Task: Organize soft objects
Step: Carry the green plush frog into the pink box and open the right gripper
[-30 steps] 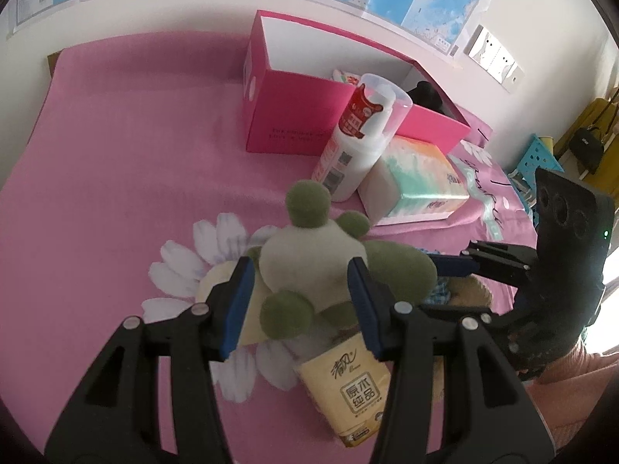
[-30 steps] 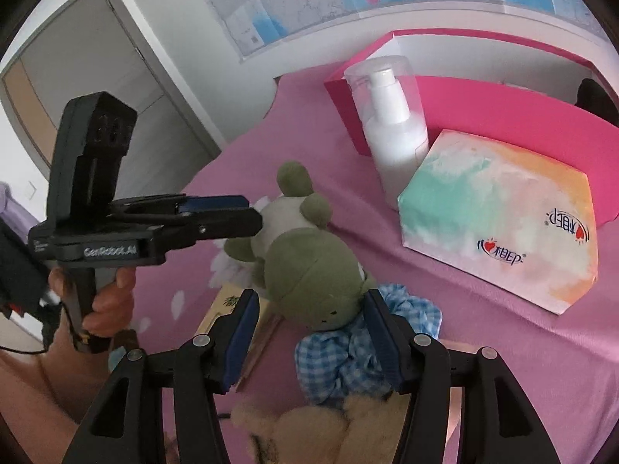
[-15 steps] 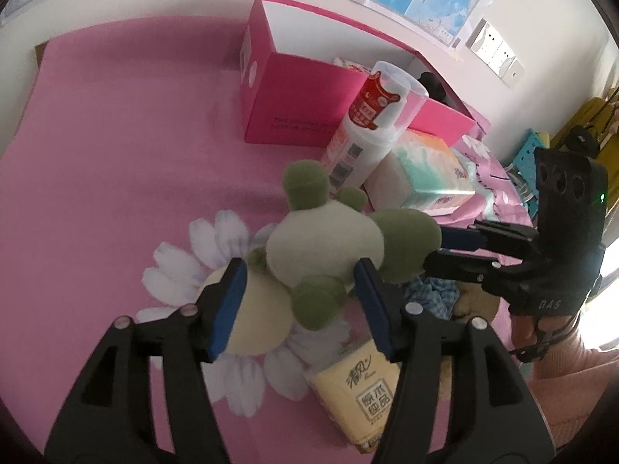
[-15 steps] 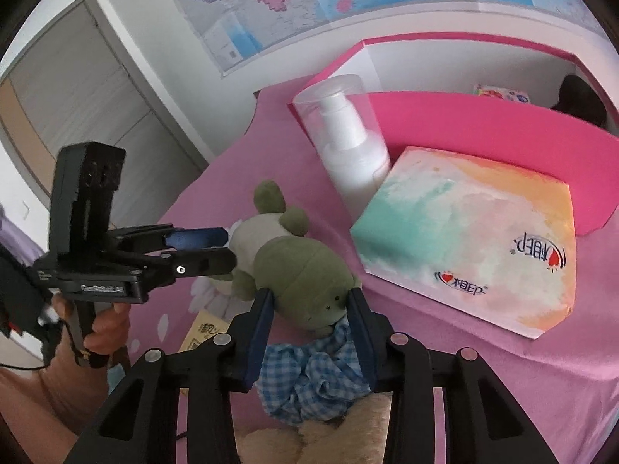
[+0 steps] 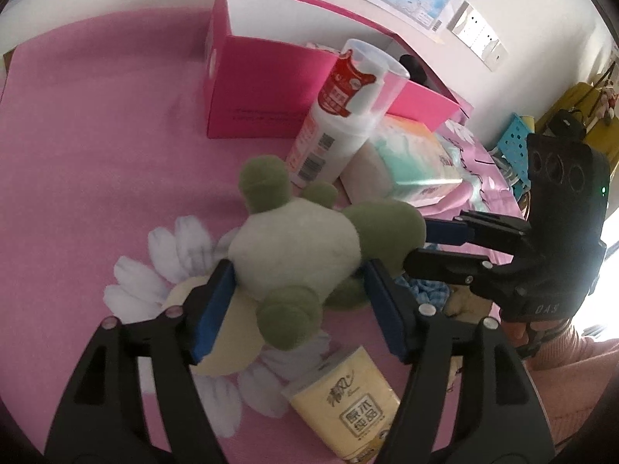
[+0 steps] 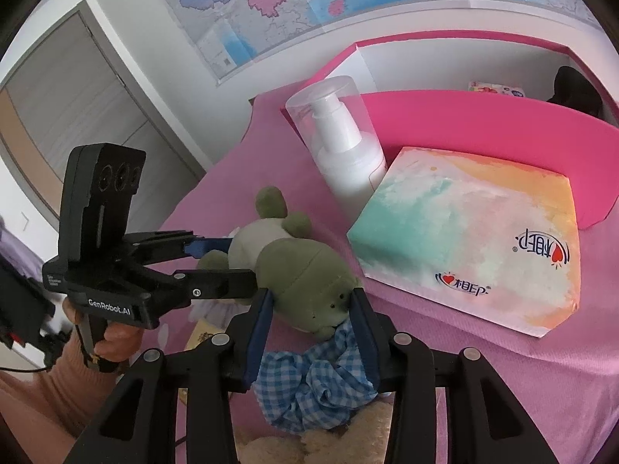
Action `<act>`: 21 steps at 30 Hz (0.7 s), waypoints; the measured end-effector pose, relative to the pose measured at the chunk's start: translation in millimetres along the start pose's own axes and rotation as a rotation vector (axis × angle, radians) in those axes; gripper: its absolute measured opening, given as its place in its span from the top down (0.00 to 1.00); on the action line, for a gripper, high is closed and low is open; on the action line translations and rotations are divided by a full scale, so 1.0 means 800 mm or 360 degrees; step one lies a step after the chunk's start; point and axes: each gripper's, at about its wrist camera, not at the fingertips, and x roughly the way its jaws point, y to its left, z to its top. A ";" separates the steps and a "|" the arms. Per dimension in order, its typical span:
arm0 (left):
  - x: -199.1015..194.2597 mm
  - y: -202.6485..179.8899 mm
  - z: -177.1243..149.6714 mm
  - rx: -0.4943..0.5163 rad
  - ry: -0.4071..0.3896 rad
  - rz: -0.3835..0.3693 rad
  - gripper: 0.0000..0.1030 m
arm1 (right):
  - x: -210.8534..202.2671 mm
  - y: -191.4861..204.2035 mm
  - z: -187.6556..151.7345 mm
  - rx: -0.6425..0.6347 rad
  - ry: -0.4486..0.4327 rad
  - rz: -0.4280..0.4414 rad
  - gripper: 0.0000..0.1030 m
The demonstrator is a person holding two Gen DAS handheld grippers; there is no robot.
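Observation:
A green plush frog [image 5: 301, 259] with a pale belly hangs between the two grippers above the pink bed. My left gripper [image 5: 297, 270] straddles its belly; the jaws are opening, with the pads beside the belly rather than squeezing it. In the right wrist view, my right gripper [image 6: 311, 295] is shut on the frog's green head [image 6: 305, 270]. That gripper [image 5: 419, 247] also shows from the side in the left wrist view, and the left gripper [image 6: 240, 261] shows at the left in the right wrist view. A blue checked scrunchie [image 6: 313, 390] lies under the right fingers.
A pink open box [image 5: 263, 108] stands at the back. In front of it are a white pump bottle [image 5: 340, 131] and a pastel tissue pack [image 6: 472, 247]. A yellow tissue pack [image 5: 348, 398] lies near the left fingers. A tan plush [image 6: 309, 444] lies below the scrunchie.
The left jaws have spread apart and no longer squeeze the frog's belly. The right jaws have closed onto its head. Both views have drawn nearer the box.

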 end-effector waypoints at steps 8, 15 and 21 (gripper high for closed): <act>-0.047 -0.032 -0.008 0.0054 -0.0155 0.0096 0.33 | -0.019 0.024 0.002 -0.0082 -0.0059 0.0004 0.60; -0.111 -0.066 0.011 0.0162 -0.0386 0.0117 0.33 | -0.081 0.054 0.023 -0.0234 -0.0233 0.0030 0.60; -0.154 -0.096 0.053 0.0274 -0.0589 0.0154 0.33 | -0.126 0.062 0.060 -0.0292 -0.0399 0.0051 0.60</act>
